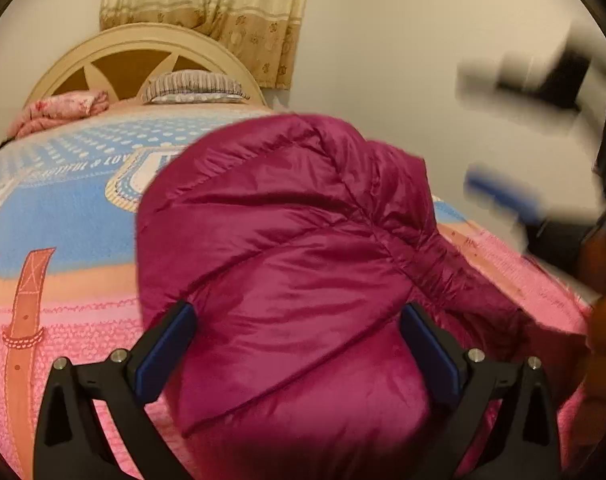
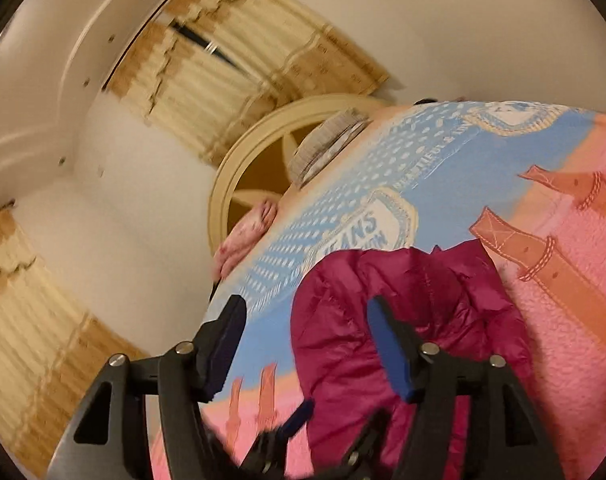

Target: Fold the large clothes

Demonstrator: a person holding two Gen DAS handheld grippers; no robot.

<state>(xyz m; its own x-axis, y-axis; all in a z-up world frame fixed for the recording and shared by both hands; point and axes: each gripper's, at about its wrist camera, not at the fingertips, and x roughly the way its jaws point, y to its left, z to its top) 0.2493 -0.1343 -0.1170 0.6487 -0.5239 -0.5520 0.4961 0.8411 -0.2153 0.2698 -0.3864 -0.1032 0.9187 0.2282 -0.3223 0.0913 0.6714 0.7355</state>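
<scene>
A magenta puffer jacket (image 1: 295,248) lies bunched on the bed. My left gripper (image 1: 299,332) is open, its jaws spread wide on either side of the jacket's near end, not pinching it. In the right wrist view the jacket (image 2: 403,312) lies below and to the right. My right gripper (image 2: 307,332) is open and empty, tilted steeply and held above the bed, over the jacket's edge. The right gripper shows blurred at the right of the left wrist view (image 1: 543,152). The left gripper shows low in the right wrist view (image 2: 327,428).
The bed carries a pink, blue and orange blanket (image 1: 63,208). A striped pillow (image 1: 195,86) and a pink folded cloth (image 1: 63,110) lie by the cream headboard (image 1: 115,54). Cream curtains (image 1: 207,4) hang behind, and more at the left (image 2: 31,320).
</scene>
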